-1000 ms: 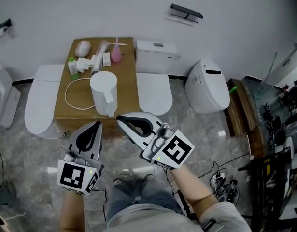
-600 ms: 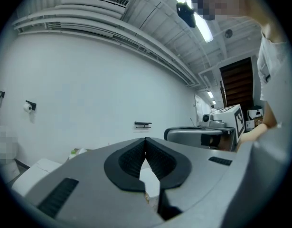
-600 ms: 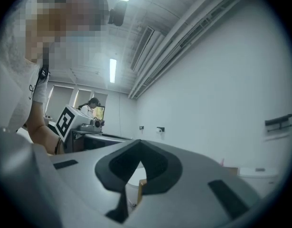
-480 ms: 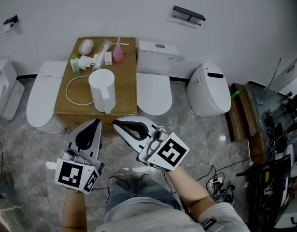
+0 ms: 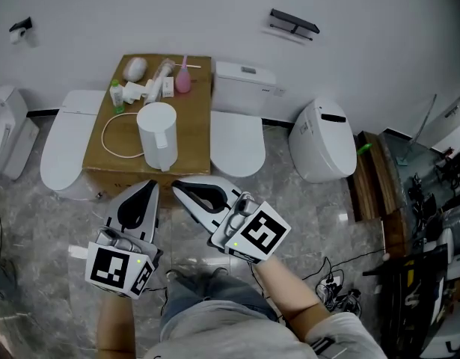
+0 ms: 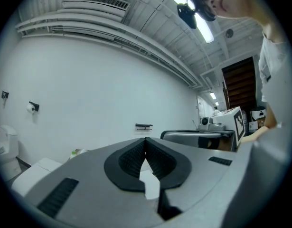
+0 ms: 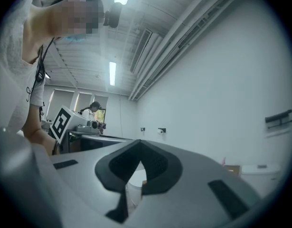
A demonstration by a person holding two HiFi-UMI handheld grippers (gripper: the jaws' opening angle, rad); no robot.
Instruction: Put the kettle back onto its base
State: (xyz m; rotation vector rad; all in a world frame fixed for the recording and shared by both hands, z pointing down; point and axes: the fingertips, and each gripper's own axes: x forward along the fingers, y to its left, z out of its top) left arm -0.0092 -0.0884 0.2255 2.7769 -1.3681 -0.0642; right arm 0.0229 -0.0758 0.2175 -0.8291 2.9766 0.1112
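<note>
— What fills the head view?

— A grey marbled floor [image 5: 304, 215] and a row of white toilets [image 5: 238, 142] along the far wall. Among them, left of centre, stands a brown desk [image 5: 196, 133].

— And the kettle?

— The white kettle [image 5: 157, 134] stands upright near the middle of the desk, towards its near edge. A white cord [image 5: 110, 137] loops on the desk to its left. Whether a base sits under the kettle cannot be told.

— The person's tools?

— Both are held near the person, short of the desk and apart from the kettle. The left hand-held gripper [image 5: 149, 188] points at the desk's near edge. The right hand-held gripper [image 5: 177, 187] angles in from the right, its tip just beside the left one's.

— Are they gripping anything?

— The head view leaves that unclear. Each gripper view settles it: the dark pads [image 6: 136, 158] of the left one meet at the tip with nothing between, and the right one is likewise fully closed and empty.

— Anything else only those views give?

— The ceiling lights [image 7: 112, 73], and in the right gripper view a second person [image 7: 94, 110] far across the room. Neither clearly shows the kettle.

— Smaller things?

— On the desk's far end, a pink bottle [image 5: 183, 81] and a green-capped bottle [image 5: 115, 96].
</note>
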